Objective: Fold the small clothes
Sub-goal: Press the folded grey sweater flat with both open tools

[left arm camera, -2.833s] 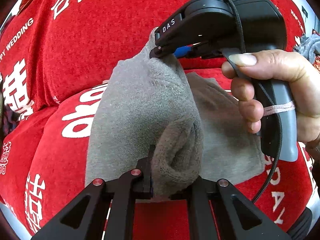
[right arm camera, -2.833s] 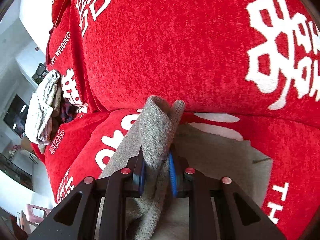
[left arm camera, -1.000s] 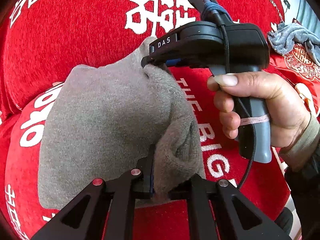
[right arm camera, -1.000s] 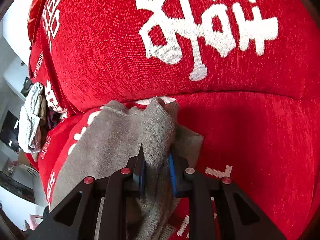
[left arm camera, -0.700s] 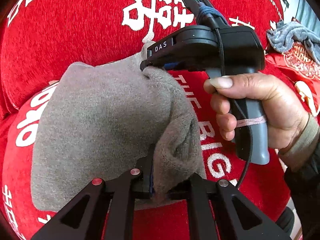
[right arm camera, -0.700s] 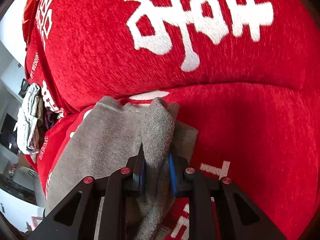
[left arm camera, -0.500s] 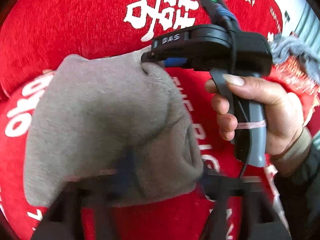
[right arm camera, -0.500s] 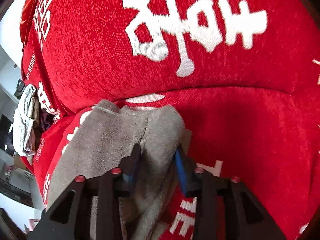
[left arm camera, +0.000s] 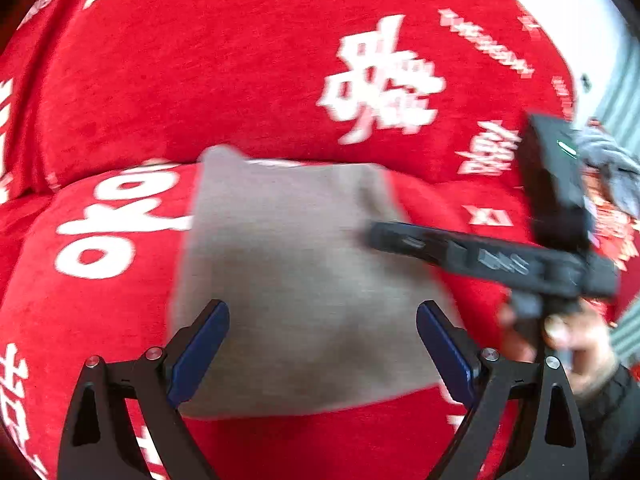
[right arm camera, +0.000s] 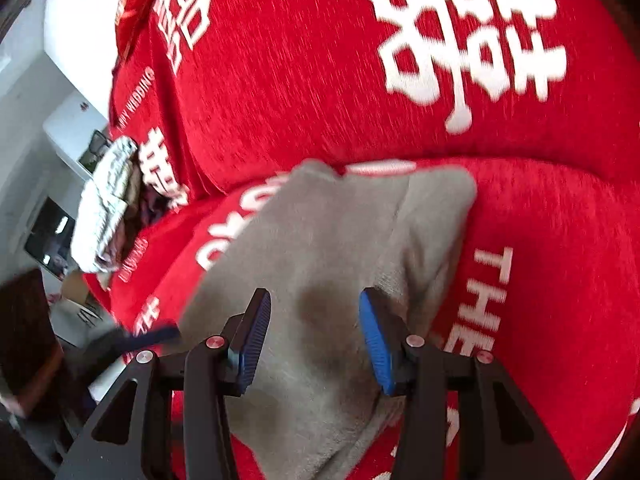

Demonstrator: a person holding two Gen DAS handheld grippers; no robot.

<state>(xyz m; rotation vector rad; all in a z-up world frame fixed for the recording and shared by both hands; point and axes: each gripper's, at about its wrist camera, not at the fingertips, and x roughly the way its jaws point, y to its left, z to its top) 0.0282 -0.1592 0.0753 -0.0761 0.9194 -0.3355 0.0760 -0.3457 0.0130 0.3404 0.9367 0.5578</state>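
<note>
A grey knitted garment (left arm camera: 304,272) lies folded flat on the red sofa seat (left arm camera: 92,320) with white lettering. My left gripper (left arm camera: 322,344) hovers over its near edge, jaws opening wide, blue pads clear of the cloth. In the right wrist view the same grey garment (right arm camera: 320,248) lies below my right gripper (right arm camera: 314,332), whose jaws are opening with nothing pressed between the pads. The right gripper's black body (left arm camera: 496,260), held by a hand (left arm camera: 576,344), shows blurred at the garment's right side in the left wrist view.
The red sofa backrest (right arm camera: 360,60) rises right behind the garment. A pale crumpled cloth pile (right arm camera: 104,208) sits at the sofa's left end. Another grey cloth (left arm camera: 612,168) lies at the far right. A blurred dark shape (right arm camera: 24,340), beside the left edge.
Both grippers let go of the grey garment and opened. The garment dropped flat onto the seat, and both grippers drew back from it.
</note>
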